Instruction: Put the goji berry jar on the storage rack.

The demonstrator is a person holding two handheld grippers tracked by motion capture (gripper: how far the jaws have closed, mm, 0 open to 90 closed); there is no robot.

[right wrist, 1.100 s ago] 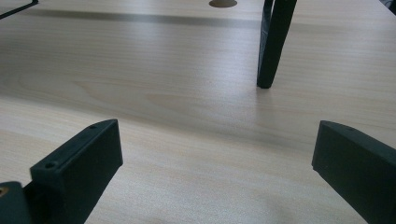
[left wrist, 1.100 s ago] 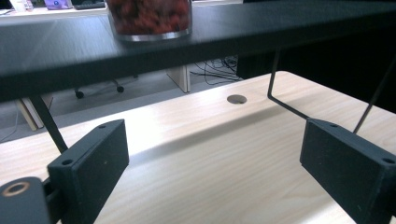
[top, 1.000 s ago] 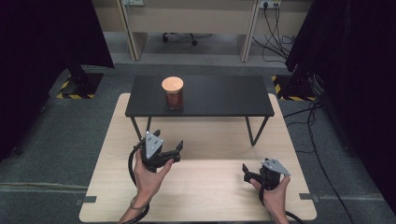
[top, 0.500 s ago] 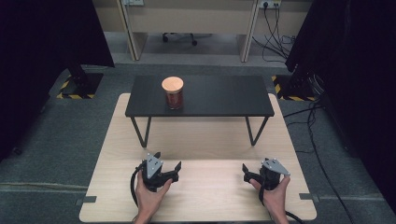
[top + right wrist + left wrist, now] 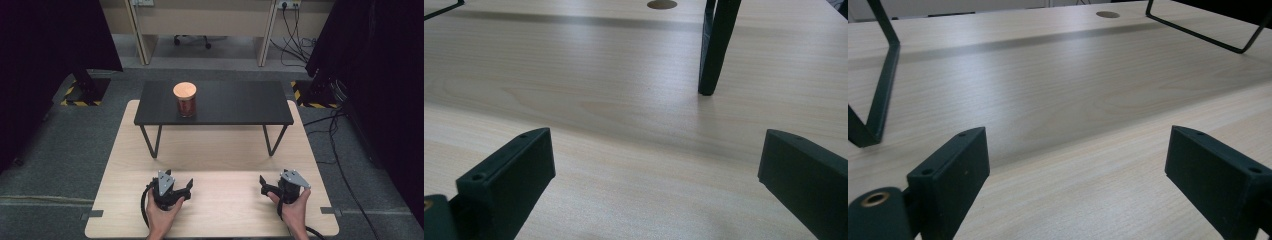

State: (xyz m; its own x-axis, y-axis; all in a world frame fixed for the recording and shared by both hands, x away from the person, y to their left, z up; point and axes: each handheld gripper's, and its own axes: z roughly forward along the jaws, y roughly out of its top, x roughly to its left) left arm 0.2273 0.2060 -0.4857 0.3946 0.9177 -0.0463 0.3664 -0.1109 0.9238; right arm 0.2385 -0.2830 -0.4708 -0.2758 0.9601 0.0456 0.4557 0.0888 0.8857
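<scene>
**2 grippers low on the table, jar far off**

The left gripper (image 5: 176,187) sits low over the wooden table (image 5: 220,150); its jaws have just been closing a little but stand wide apart with nothing between them. The right gripper (image 5: 270,186) is spread wide too (nothing in it). The jar (image 5: 185,99) stands on the small black bench (image 5: 240,102), well apart from both.

Even soft light, dark sides, mild blur.

Contents of the jar (image 5: 185,105) under its lid, too small to tell
</scene>
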